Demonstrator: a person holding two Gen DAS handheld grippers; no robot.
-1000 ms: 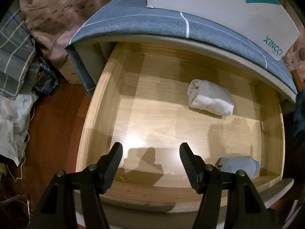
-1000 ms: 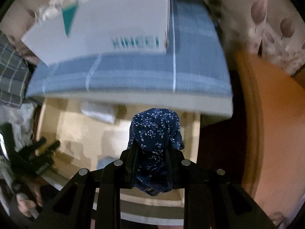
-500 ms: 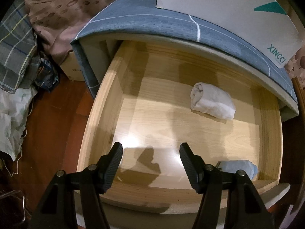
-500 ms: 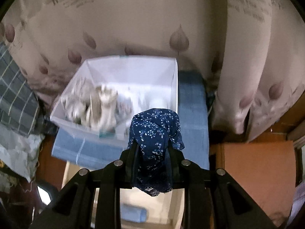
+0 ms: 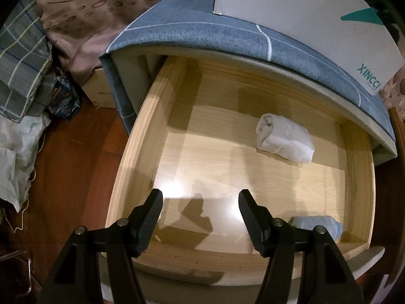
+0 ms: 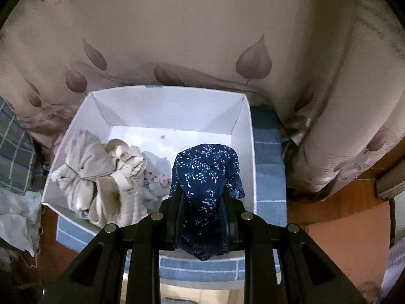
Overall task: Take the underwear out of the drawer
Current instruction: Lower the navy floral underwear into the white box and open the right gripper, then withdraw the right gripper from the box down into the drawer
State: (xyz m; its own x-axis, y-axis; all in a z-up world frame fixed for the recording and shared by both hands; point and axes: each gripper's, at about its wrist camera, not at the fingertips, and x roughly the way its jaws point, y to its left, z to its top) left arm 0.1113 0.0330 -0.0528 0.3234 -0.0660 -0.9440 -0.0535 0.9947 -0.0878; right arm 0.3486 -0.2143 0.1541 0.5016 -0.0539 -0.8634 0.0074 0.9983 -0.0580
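- A pale curtain (image 6: 202, 38) printed with mauve leaves fills the background behind your right gripper, with red-brown floor (image 5: 71, 177) showing beside the furniture.
- The wooden drawer (image 5: 141, 136) stands pulled open beneath a top covered in blue grid-lined cloth (image 5: 202, 33), seen from your left gripper.
- A white box (image 6: 249, 157) marked XINCCI sits on that blue cloth; it holds a heap of crumpled cream and floral garments (image 6: 101, 177) along its left side.
- Your right gripper (image 6: 202, 200) is clamped on the navy floral underwear (image 6: 206, 174), which bulges up past the fingertips and hangs down between the fingers, lace edge at the bottom; it is held above the right part of the white box.
- Your left gripper (image 5: 200, 202) hovers over the drawer's near edge, jaws spread wide with nothing between them.
- A rolled white garment (image 5: 283, 139) lies near the drawer's back right.
- A rolled light-blue garment (image 5: 321, 225) sits in the near right corner, partly hidden behind your left gripper's finger.
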